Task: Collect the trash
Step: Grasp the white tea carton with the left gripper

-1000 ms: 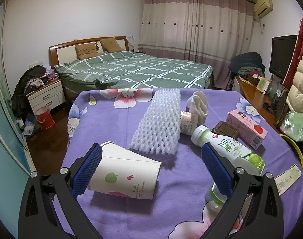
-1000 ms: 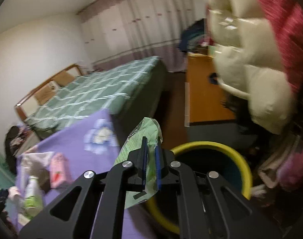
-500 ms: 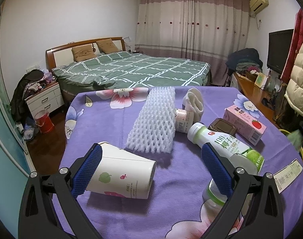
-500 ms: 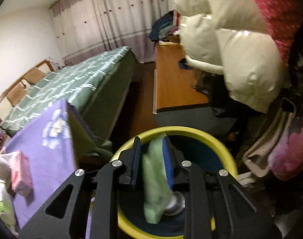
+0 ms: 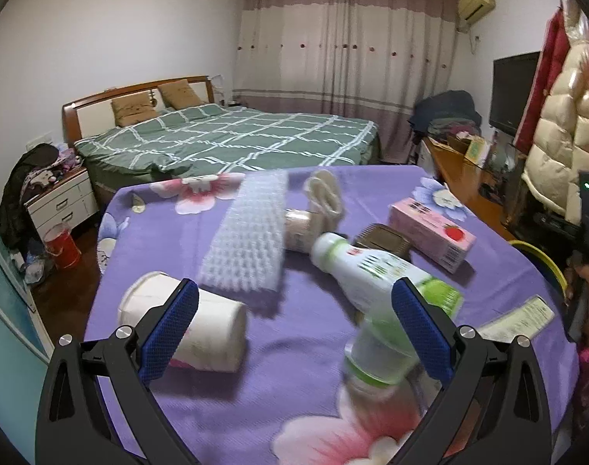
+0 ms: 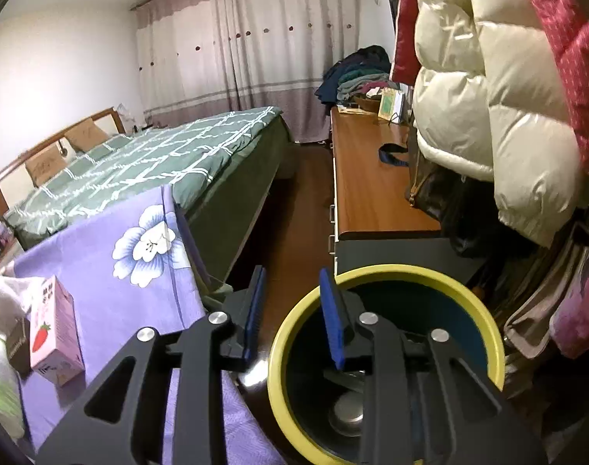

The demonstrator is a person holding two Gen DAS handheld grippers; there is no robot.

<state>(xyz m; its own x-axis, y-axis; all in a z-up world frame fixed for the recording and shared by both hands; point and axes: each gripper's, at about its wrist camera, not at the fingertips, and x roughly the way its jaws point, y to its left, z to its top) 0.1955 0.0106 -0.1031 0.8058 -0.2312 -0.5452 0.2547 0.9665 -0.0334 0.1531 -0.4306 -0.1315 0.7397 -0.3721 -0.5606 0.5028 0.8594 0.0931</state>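
On the purple cloth I count one paper cup [image 5: 186, 321], one foam net sleeve [image 5: 251, 232], two plastic bottles, the white one [image 5: 375, 271] and a clear one [image 5: 383, 348], one pink carton [image 5: 430, 232], one brown box [image 5: 383, 238], one paper slip [image 5: 519, 316]; beside it, one yellow-rimmed bin [image 6: 387, 352]

tablecloth [image 5: 224, 407] purple, floral | bin [image 6: 375, 271] yellow-rimmed | carton [image 5: 430, 234] pink

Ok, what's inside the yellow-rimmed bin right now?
In the yellow-rimmed bin, the right wrist view shows a dark interior with shiny metal pieces at the bottom. The open right gripper and its frame cover part of the inside, so any other contents stay hidden.
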